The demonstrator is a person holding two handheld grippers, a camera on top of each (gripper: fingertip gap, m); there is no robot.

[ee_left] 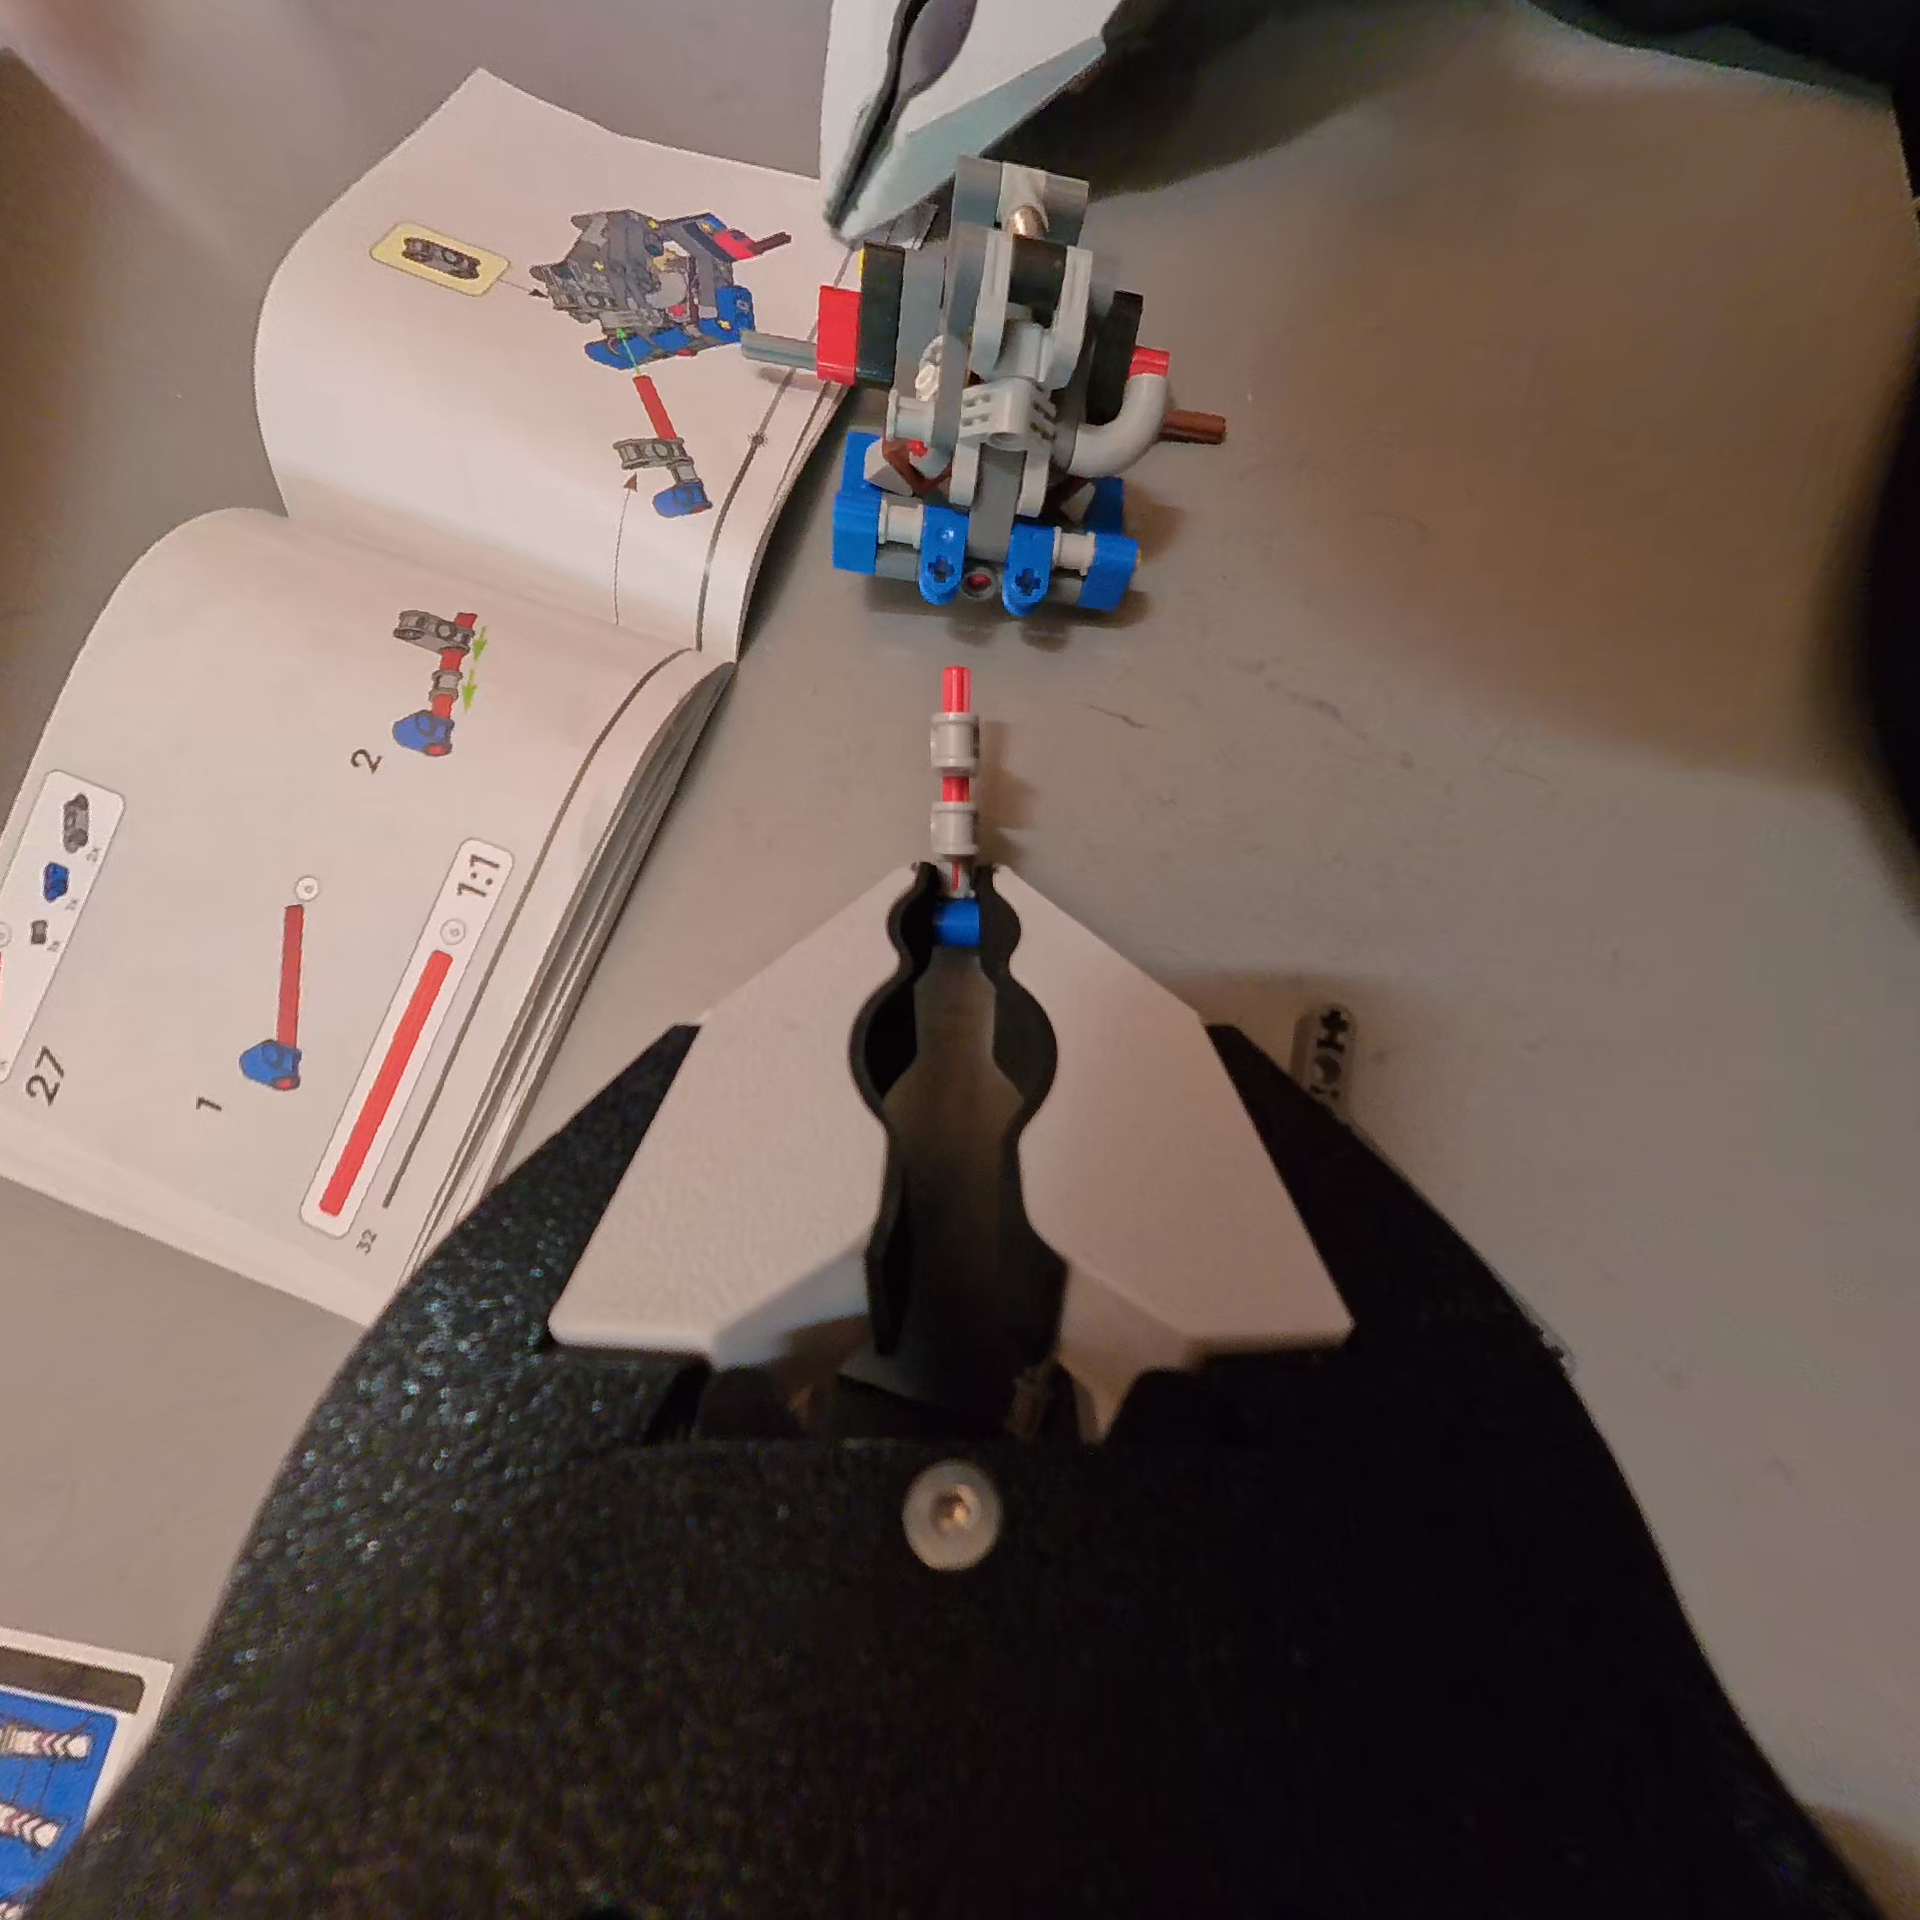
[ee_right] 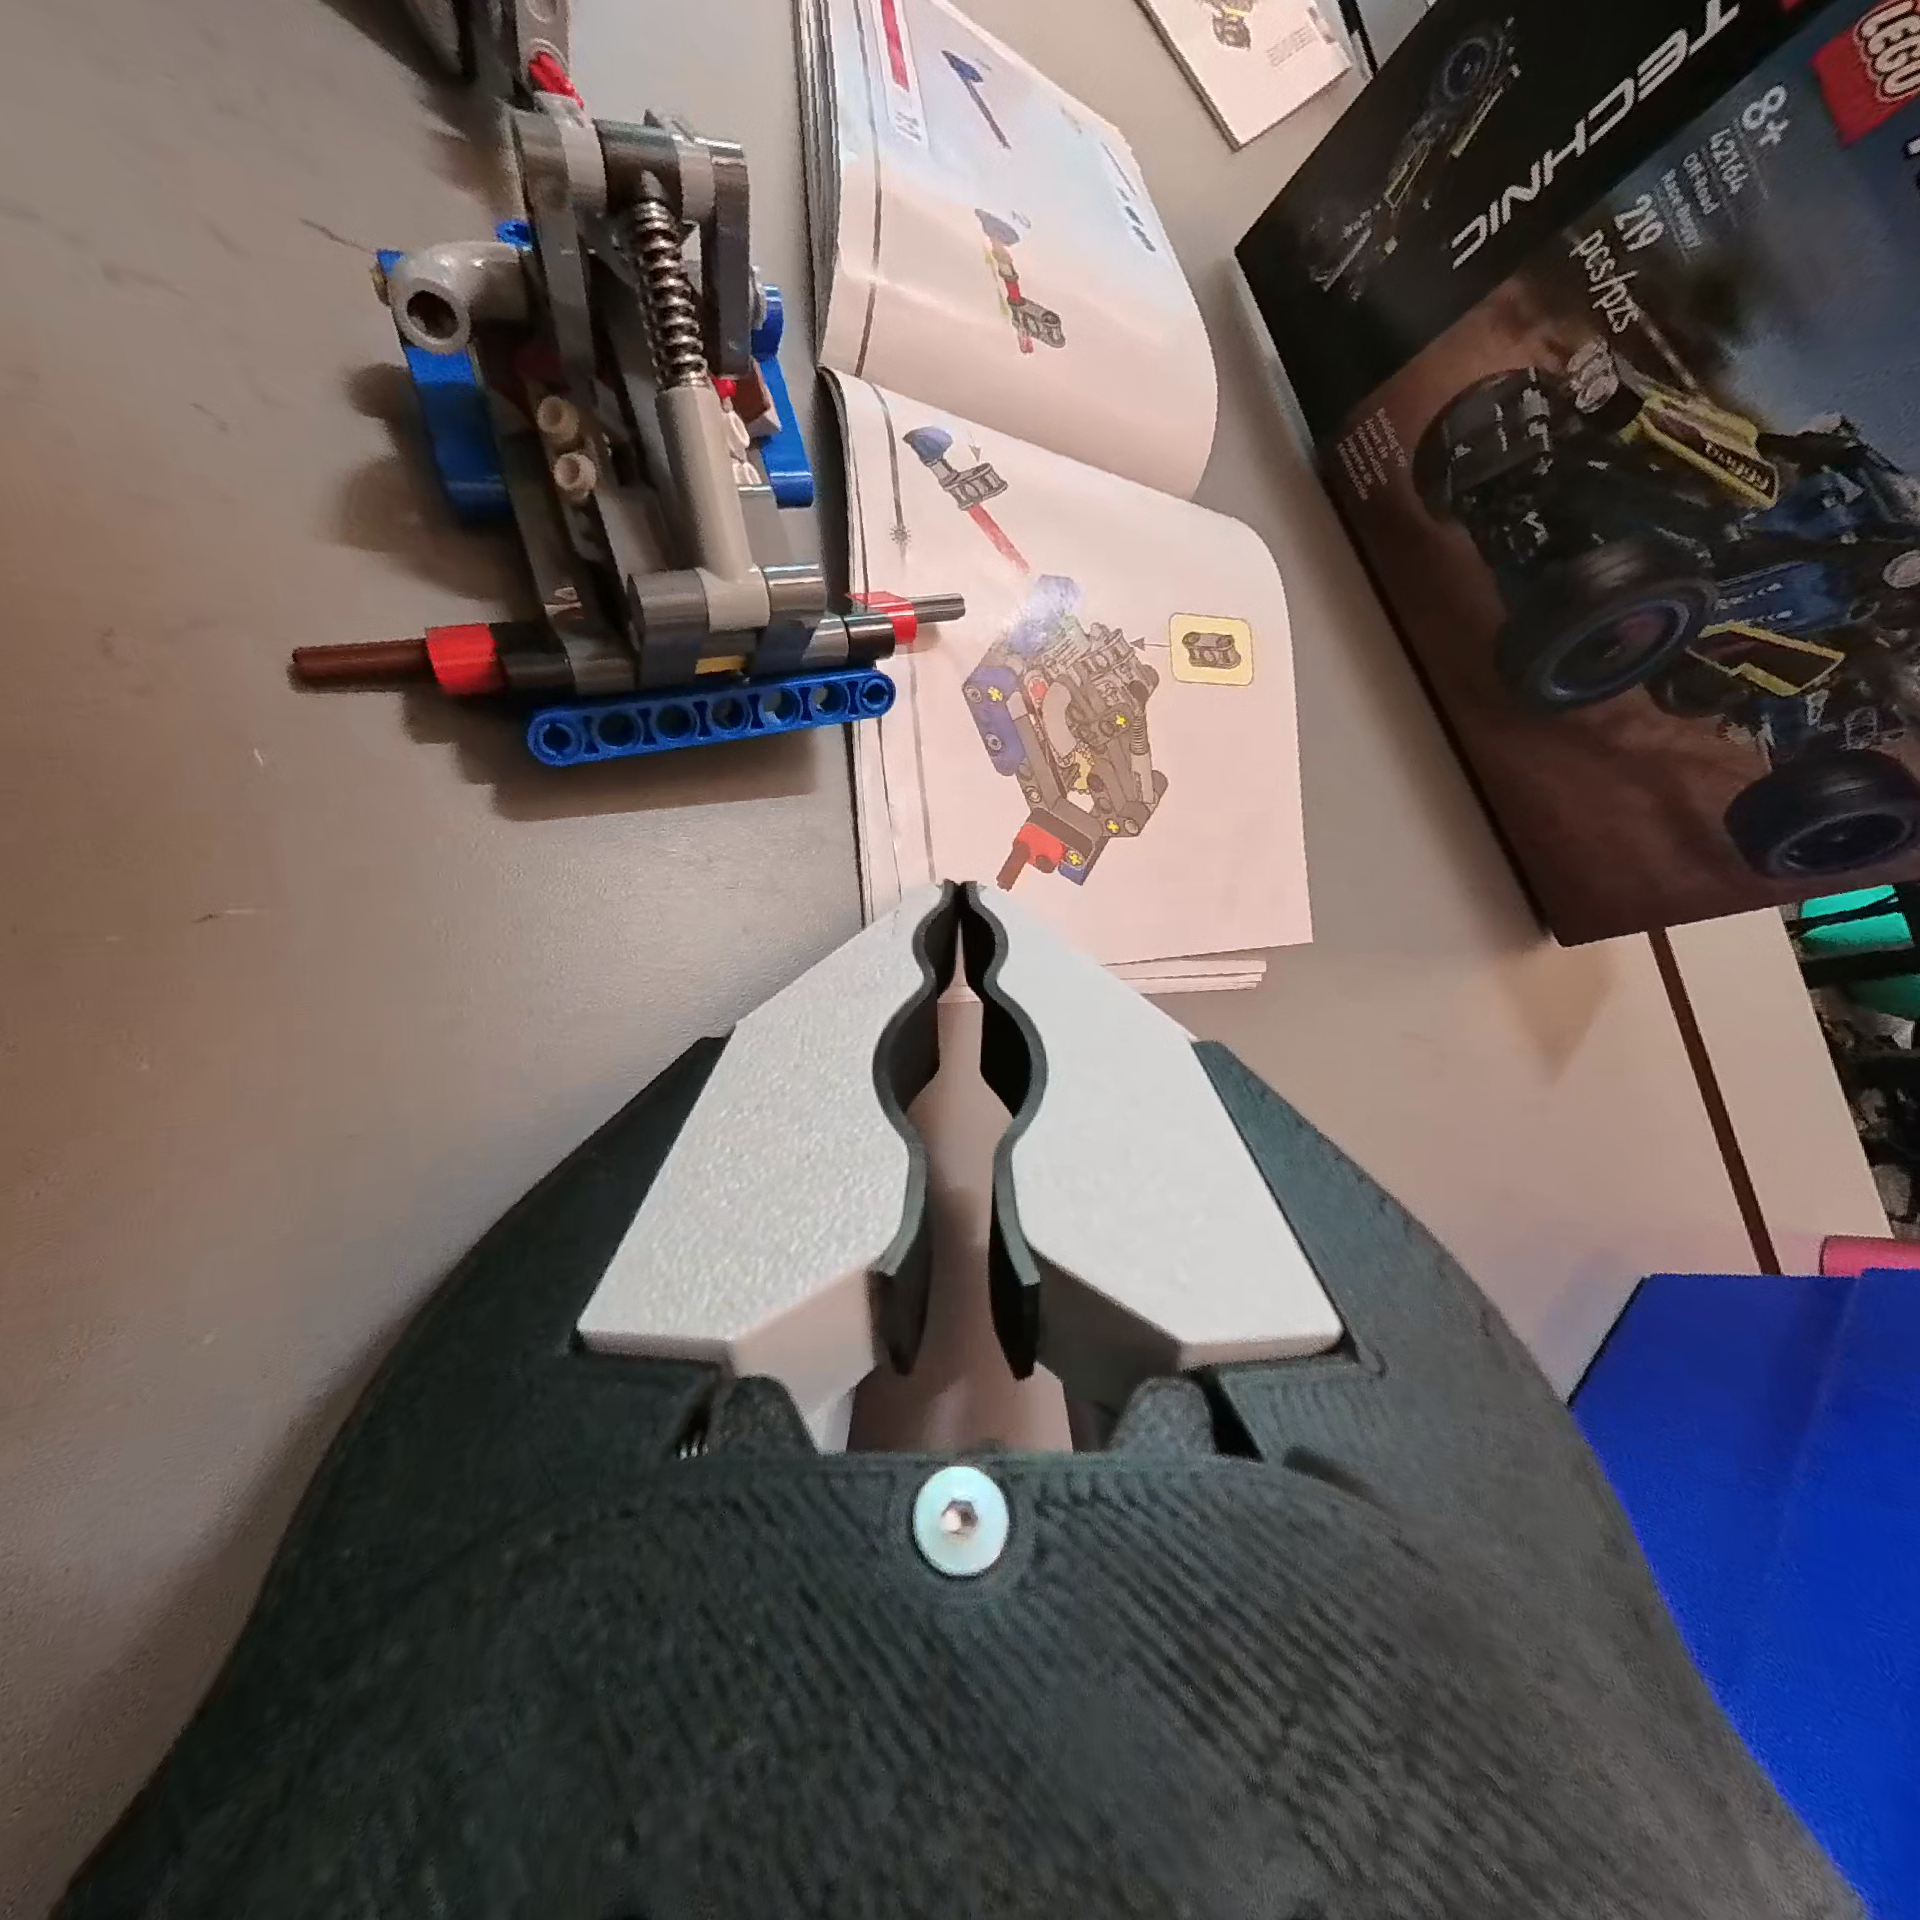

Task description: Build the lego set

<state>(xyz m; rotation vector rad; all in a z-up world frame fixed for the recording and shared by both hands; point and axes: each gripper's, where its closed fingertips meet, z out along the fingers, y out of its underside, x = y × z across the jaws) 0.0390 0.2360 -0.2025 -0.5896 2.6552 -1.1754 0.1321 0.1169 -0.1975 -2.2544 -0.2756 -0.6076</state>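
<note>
Lego model (ee_left: pixel 987 416) on the grey table (ee_left: pixel 1455 727), instruction booklet (ee_left: pixel 436 623) at nine o'clock.
Left gripper (ee_left: pixel 956 894) pinches a red rod (ee_left: pixel 954 769) carrying two grey sleeves; right gripper (ee_right: pixel 958 914) is closed, empty.

**Cut off and hidden**

At 7 o'clock in the left wrist view, a blue sticker sheet (ee_left: pixel 52 1766) runs off the edge. The grey beam (ee_left: pixel 1325 1055) at 3 o'clock is half hidden. The set box (ee_right: pixel 1662 468) is cropped at 2 o'clock.

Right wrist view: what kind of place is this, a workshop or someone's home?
Hard to say which; it looks like a plain grey tabletop set up for toy building. An open instruction booklet, the set's box and a half-built model lie on it.
</note>
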